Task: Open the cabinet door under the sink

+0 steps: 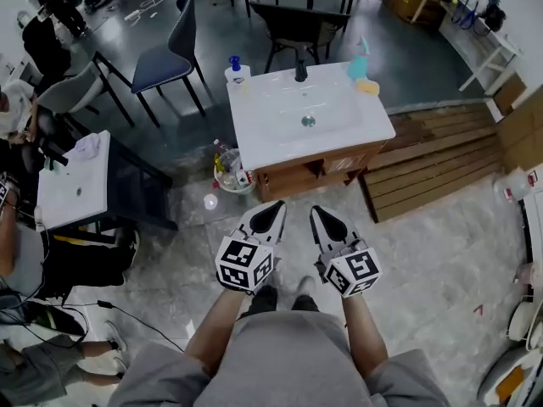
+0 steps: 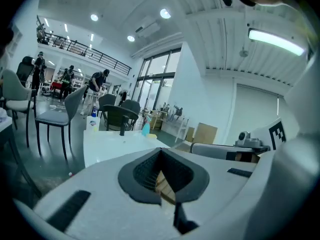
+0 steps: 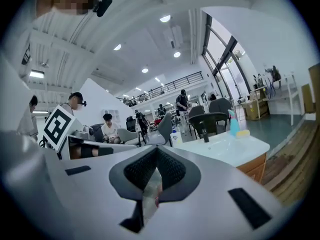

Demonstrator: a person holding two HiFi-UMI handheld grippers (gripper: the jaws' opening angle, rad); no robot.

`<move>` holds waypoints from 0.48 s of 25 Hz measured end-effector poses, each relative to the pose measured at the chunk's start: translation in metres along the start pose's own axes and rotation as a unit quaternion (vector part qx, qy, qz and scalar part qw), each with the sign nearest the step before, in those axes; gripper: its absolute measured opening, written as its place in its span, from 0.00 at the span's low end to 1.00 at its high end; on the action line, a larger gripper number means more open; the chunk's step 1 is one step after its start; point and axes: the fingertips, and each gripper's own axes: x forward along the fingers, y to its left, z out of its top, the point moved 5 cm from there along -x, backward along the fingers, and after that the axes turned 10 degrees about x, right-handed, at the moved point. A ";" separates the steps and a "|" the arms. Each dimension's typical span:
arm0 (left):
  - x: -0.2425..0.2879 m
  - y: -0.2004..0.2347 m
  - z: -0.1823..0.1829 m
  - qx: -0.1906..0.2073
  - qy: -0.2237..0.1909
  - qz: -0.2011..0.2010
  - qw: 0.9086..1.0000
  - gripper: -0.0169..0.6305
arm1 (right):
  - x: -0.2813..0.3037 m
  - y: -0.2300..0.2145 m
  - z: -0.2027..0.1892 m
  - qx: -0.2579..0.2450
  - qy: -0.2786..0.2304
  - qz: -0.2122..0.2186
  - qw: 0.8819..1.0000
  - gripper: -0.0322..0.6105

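Note:
The sink vanity has a white top [image 1: 254, 121] with a black faucet [image 1: 300, 72]. Under it is a brown wooden cabinet [image 1: 293, 179], whose doors look closed. Both grippers hang side by side in front of it, apart from the cabinet and pointing toward it. My left gripper [image 1: 278, 204] is shut and holds nothing. My right gripper [image 1: 316, 211] is also shut and empty. In the left gripper view the shut left gripper [image 2: 161, 152] points over the white top [image 2: 112, 145]. The right gripper view has the right gripper [image 3: 156, 150] shut, with the vanity [image 3: 227, 146] and its wooden cabinet [image 3: 255, 168] to the right.
A soap bottle [image 1: 237, 68], a teal spray bottle [image 1: 360, 61] and a yellow sponge [image 1: 368, 86] stand on the top. A bucket of bottles [image 1: 227, 170] sits at the cabinet's left. Wooden steps [image 1: 441, 159] lie right. A second small sink stand [image 1: 75, 181], chairs [image 1: 165, 53] and people are left.

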 end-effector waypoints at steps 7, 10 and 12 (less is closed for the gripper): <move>-0.006 -0.011 0.051 0.036 -0.052 -0.001 0.998 0.04 | -0.003 0.019 0.046 -0.049 -0.036 0.008 0.998 0.06; -0.007 -0.014 0.065 0.049 -0.070 0.000 0.996 0.04 | -0.004 0.022 0.057 -0.064 -0.048 0.009 0.997 0.06; -0.007 -0.016 0.072 0.059 -0.078 0.001 0.995 0.04 | -0.004 0.024 0.063 -0.073 -0.053 0.007 0.996 0.06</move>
